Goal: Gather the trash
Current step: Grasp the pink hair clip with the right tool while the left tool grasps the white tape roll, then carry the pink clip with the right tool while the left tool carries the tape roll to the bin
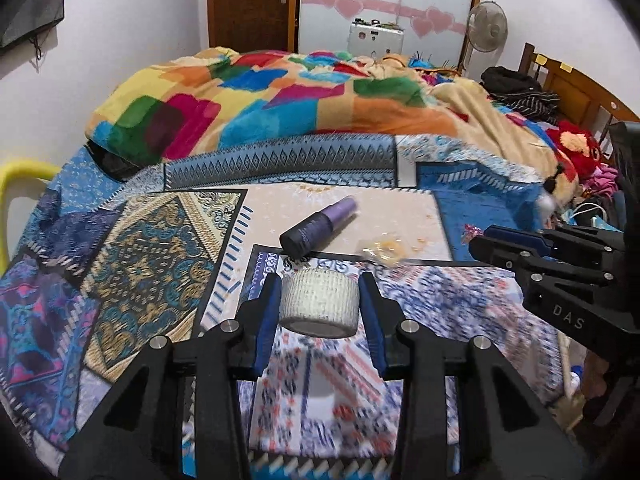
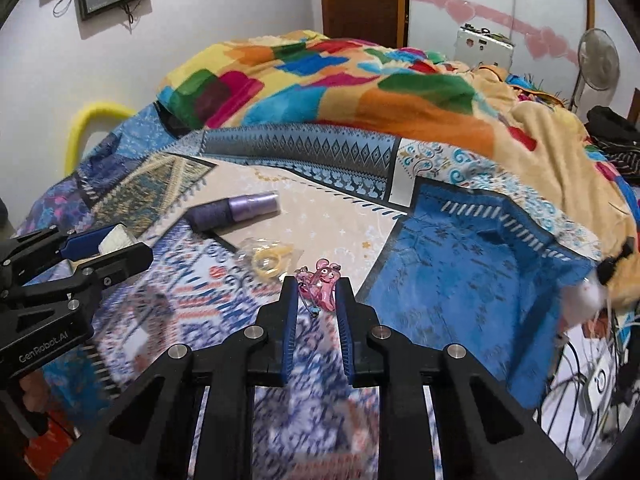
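My left gripper (image 1: pixel 320 286) is shut on a white tape roll (image 1: pixel 319 304) and holds it above the patterned bedsheet (image 1: pixel 140 264). My right gripper (image 2: pixel 318 280) is shut on a small pink figurine keychain (image 2: pixel 323 282). A purple bottle (image 1: pixel 319 227) lies on its side just beyond the left gripper; it also shows in the right wrist view (image 2: pixel 234 212). A crumpled clear wrapper (image 1: pixel 384 250) with a yellowish ring lies beside the bottle, and shows ahead-left of the right gripper (image 2: pixel 269 258). The left gripper with the roll (image 2: pixel 116 240) shows at the left of the right wrist view.
A colourful blanket (image 1: pixel 260 100) is heaped across the back of the bed. Clothes and a red plush (image 1: pixel 576 144) pile up at the right by the wooden headboard (image 1: pixel 576 84). A yellow chair (image 2: pixel 90 128) stands at the left. Cables (image 2: pixel 588 364) hang at the right edge.
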A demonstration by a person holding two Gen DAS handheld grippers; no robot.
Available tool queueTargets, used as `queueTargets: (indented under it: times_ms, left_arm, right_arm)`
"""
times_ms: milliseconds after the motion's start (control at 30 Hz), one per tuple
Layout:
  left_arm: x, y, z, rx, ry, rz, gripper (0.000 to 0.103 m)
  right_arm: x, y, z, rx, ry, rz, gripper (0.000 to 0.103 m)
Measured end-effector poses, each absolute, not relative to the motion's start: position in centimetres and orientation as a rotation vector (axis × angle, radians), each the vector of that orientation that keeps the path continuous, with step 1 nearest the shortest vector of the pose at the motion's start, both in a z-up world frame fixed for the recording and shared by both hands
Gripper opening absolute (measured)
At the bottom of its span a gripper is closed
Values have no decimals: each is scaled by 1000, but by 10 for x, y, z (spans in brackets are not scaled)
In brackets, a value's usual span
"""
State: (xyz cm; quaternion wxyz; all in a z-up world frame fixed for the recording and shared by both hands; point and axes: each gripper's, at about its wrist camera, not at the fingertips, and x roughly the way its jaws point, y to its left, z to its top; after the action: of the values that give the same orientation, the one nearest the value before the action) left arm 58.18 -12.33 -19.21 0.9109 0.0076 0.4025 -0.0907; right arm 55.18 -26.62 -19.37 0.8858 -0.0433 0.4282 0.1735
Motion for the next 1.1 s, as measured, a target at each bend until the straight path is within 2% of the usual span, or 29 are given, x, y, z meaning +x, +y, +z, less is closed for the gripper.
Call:
queueTargets:
  times_ms: [633, 1100]
  left_arm:
    - [413, -98, -52, -17, 662, -125, 39]
    - [287, -37, -3, -50, 559, -5, 39]
  right_arm:
    - [409, -243, -59, -95, 706, 444, 17]
    - [314, -201, -5, -106, 598, 550, 17]
